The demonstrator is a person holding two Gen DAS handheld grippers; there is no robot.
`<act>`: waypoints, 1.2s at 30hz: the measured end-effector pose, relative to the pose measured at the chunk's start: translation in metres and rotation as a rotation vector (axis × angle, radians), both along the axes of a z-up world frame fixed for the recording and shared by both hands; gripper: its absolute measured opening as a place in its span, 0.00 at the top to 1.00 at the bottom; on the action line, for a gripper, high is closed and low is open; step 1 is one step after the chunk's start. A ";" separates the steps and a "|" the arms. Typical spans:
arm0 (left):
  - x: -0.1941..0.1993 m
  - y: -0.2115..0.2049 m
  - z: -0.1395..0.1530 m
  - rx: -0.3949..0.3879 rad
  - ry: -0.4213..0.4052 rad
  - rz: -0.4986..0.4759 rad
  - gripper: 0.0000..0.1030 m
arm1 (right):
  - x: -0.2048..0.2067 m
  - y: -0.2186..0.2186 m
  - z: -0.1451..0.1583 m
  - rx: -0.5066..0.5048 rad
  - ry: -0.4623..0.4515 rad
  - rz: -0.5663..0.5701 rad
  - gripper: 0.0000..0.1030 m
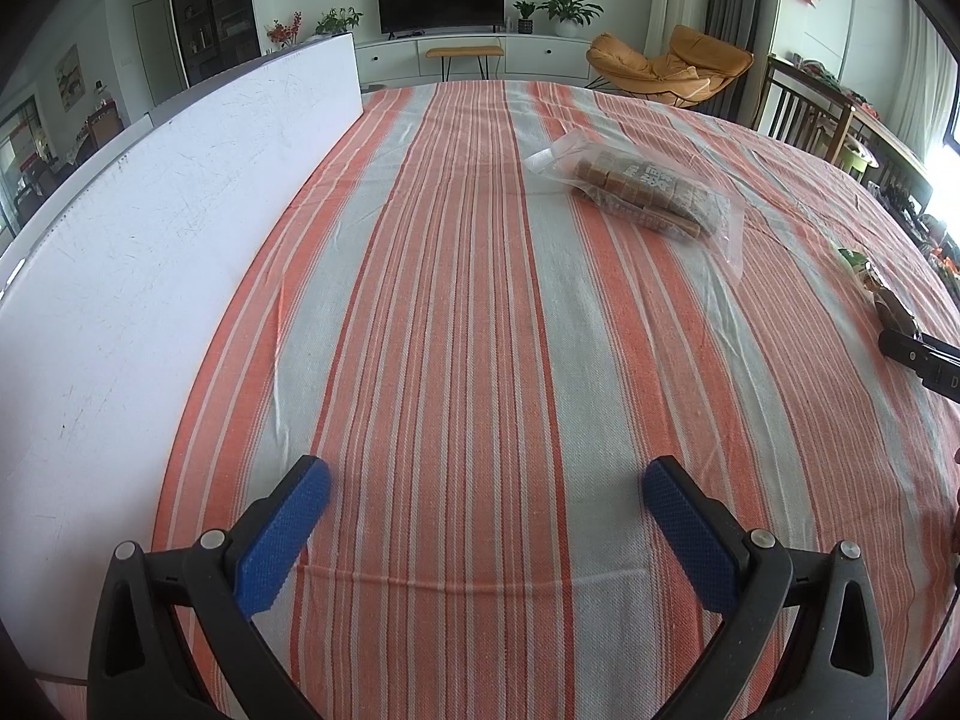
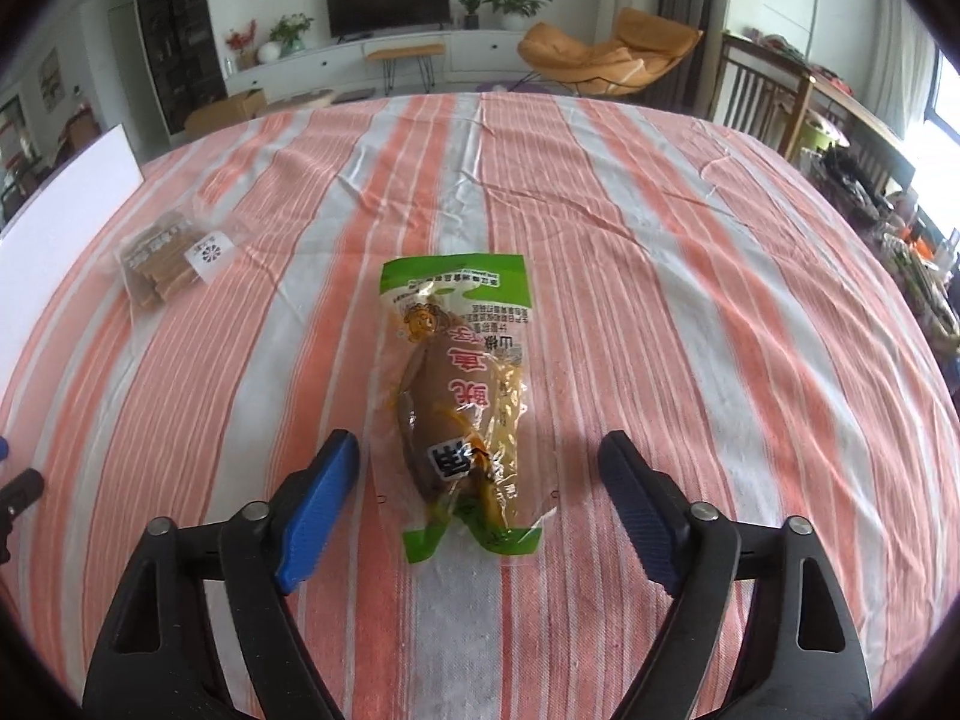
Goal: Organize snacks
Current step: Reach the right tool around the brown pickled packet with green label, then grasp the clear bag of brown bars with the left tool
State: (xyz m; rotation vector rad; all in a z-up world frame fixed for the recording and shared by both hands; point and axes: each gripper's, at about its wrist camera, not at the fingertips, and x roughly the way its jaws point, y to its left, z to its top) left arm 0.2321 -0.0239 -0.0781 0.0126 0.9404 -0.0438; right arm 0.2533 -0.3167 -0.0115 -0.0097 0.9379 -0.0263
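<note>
Right wrist view has the green-topped snack pouch [image 2: 459, 396] lying flat on the striped tablecloth [image 2: 690, 312], its lower end between the spread fingers of the right gripper [image 2: 480, 456]; neither blue pad [image 2: 318, 516] touches the film, so nothing is pinched. Off to the left of these tongs and farther out lies the clear bag of brown bars [image 2: 174, 258], near the white board [image 2: 66, 210].

From the left wrist view, the left gripper [image 1: 486, 477] also stands wide open over bare cloth, with the bar bag [image 1: 648, 192] well ahead and to its right.

Likely trouble, as I judge it: the pouch is slick, lumpy and thin at the edges, so closing on the sealed rim alone could let it slide out or swing. Pads coming down low may also catch the loose, wrinkled cloth and drag it, shifting the bar bag. Squeezing the bulge too hard might burst the seal.
</note>
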 end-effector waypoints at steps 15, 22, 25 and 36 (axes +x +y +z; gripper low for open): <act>0.019 -0.034 0.012 -0.110 0.168 -0.004 0.00 | -0.001 -0.001 0.000 -0.001 0.002 -0.005 0.13; 0.105 -0.066 0.042 -0.405 0.202 0.037 0.00 | 0.001 -0.003 -0.002 0.007 0.002 -0.001 0.12; 0.152 -0.066 0.028 -0.437 0.267 0.137 0.00 | 0.002 -0.004 -0.002 0.016 0.000 0.005 0.12; 0.229 -0.116 0.008 -0.125 0.213 0.113 0.00 | 0.001 -0.003 -0.001 0.038 -0.006 0.027 0.12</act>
